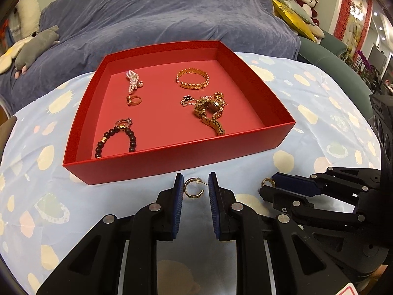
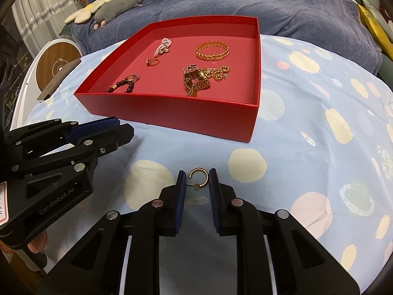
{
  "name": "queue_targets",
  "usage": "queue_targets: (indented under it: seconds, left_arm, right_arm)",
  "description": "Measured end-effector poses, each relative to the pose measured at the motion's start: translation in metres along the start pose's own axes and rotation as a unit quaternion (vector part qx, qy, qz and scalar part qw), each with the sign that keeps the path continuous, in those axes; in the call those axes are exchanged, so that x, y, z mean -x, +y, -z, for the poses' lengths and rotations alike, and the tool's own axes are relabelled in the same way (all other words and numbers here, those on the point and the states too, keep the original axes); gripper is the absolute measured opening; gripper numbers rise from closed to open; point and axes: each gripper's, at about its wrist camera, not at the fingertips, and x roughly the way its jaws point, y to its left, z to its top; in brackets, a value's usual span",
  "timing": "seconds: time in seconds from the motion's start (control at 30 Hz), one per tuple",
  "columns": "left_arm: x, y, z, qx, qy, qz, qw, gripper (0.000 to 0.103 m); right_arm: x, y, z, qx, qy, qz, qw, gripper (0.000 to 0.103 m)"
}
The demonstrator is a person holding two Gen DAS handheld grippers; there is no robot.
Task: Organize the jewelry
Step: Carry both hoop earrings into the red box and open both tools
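Two gold hoop earrings are the loose pieces. One earring (image 1: pixel 194 189) spans my left gripper (image 1: pixel 196 187), hoop against one blue pad and post against the other, just before the red box (image 1: pixel 172 158). The second earring (image 2: pixel 199 177) sits the same way in my right gripper (image 2: pixel 197 184), and its faint shadow shows on the cloth below. In the left wrist view the right gripper (image 1: pixel 268 185) shows this earring (image 1: pixel 267 181) at its tip. The left gripper (image 2: pixel 125 127) hides its earring in the right wrist view. The box (image 2: pixel 172 114) holds a gold bangle (image 1: pixel 193 80), a pearl piece (image 1: pixel 133 81), a ring (image 1: pixel 133 100), a dark bead bracelet (image 1: pixel 115 137) and tangled gold chains (image 1: pixel 211 110).
A light blue cloth with pale dots (image 2: pixel 307 123) covers the round table. Behind it stands a sofa under a blue-grey throw (image 1: pixel 159 17) with plush toys (image 1: pixel 34 49). A round wood-topped device (image 2: pixel 57 66) stands off the table's left edge.
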Motion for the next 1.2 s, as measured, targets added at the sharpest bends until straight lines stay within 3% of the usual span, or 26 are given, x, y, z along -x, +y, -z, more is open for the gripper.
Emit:
queue_targets:
  seconds: [0.27, 0.57, 0.83, 1.2]
  left_arm:
    - [0.014, 0.001, -0.004, 0.008, -0.012, 0.010, 0.9998, 0.017]
    - [0.036, 0.028, -0.053, 0.052, -0.070, 0.002, 0.9962, 0.018]
    - [0.012, 0.069, -0.088, 0.107, -0.075, -0.008, 0.9914, 0.018]
    - [-0.025, 0.087, -0.083, 0.113, -0.042, -0.026, 0.9924, 0.018]
  right_arm:
    - [0.020, 0.004, -0.008, -0.004, -0.020, -0.020, 1.000, 0.018]
    - [0.056, -0.004, -0.070, -0.049, -0.100, -0.033, 0.993, 0.018]
    - [0.021, -0.004, -0.112, -0.089, -0.095, -0.051, 0.990, 0.018]
    - [-0.034, 0.016, -0.124, -0.091, -0.059, -0.048, 0.993, 0.018]
